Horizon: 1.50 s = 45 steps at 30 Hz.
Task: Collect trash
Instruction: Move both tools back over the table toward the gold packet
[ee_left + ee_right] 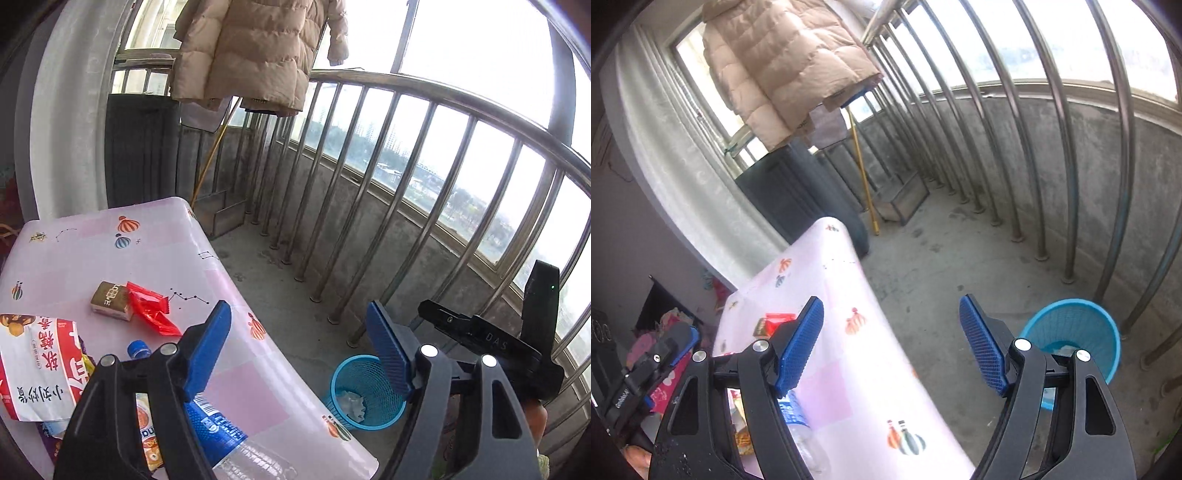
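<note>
Trash lies on a table under a pink patterned cloth [110, 240]: a small brown box [110, 301], a red wrapper [151, 308], a white and red snack bag [37, 365] and a clear bottle with a blue label [218, 428]. My left gripper [299, 314] hangs open over the table's right edge, empty. A blue mesh bin [364, 391] stands on the floor below, with crumpled paper [351, 404] inside. In the right wrist view my right gripper [892, 310] is open and empty, between the table [849, 350] and the bin [1071, 332]. The bottle [798, 417] and red wrapper [779, 319] show behind its left finger.
A steel railing [406, 184] runs along the balcony's low concrete wall on the right. A beige padded coat [251, 51] hangs at the far end above a dark cabinet [140, 147]. A yellow pole [862, 173] leans by a metal dustpan [905, 199]. Bare concrete floor [942, 266] lies between table and railing.
</note>
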### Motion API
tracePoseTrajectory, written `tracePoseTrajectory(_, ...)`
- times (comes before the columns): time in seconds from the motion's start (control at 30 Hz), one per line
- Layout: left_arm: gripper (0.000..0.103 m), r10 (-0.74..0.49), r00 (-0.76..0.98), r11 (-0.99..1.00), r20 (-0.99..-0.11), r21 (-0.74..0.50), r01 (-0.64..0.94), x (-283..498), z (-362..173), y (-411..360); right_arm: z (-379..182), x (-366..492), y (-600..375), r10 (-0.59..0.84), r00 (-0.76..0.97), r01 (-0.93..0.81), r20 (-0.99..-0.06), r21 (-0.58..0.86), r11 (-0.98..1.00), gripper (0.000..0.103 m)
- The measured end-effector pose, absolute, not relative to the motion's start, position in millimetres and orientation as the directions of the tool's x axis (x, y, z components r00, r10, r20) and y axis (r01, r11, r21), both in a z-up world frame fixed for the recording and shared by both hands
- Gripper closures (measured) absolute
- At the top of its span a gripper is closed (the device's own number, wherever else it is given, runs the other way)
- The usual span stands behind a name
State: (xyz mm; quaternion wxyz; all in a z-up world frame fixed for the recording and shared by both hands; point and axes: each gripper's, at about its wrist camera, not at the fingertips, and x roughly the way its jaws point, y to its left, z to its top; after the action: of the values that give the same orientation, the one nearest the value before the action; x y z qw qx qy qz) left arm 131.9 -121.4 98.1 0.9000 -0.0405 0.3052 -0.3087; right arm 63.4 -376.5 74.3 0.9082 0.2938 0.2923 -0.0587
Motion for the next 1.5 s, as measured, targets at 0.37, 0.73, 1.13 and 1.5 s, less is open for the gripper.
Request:
tracePoseTrajectory(0.37, 0.026, -0.571, 0.669, 0.82, -0.477, -0.297, 0.488, 119.4, 114.3, -56.6, 100.5, 78.6, -311.1, 0.179, 0.79, 0.191, -0.587, 0.511, 0.838, 0.028)
tracePoseTrajectory(0.73, 0.025, -0.573, 0.679, 0.819, -0.458, -0.319, 0.477, 113.2, 121.3, -37.7, 106.5, 78.9, -292.7, 0.211, 0.779, 0.158, -0.591, 0.51, 0.846, 0.028)
tracePoseTrajectory(1.13, 0.025, -0.528, 0.703, 0.849, -0.477, -0.304, 0.432, 118.9, 125.0, -34.9, 103.1, 93.1, -287.2, 0.276, 0.759, 0.112, -0.589, 0.536, 0.837, 0.028)
tracePoseTrajectory(1.5, 0.025, -0.512, 0.704, 0.859, -0.491, -0.31, 0.408, 134.2, 121.1, -23.9, 96.4, 108.4, -278.3, 0.312, 0.746, 0.098, -0.589, 0.56, 0.823, 0.028)
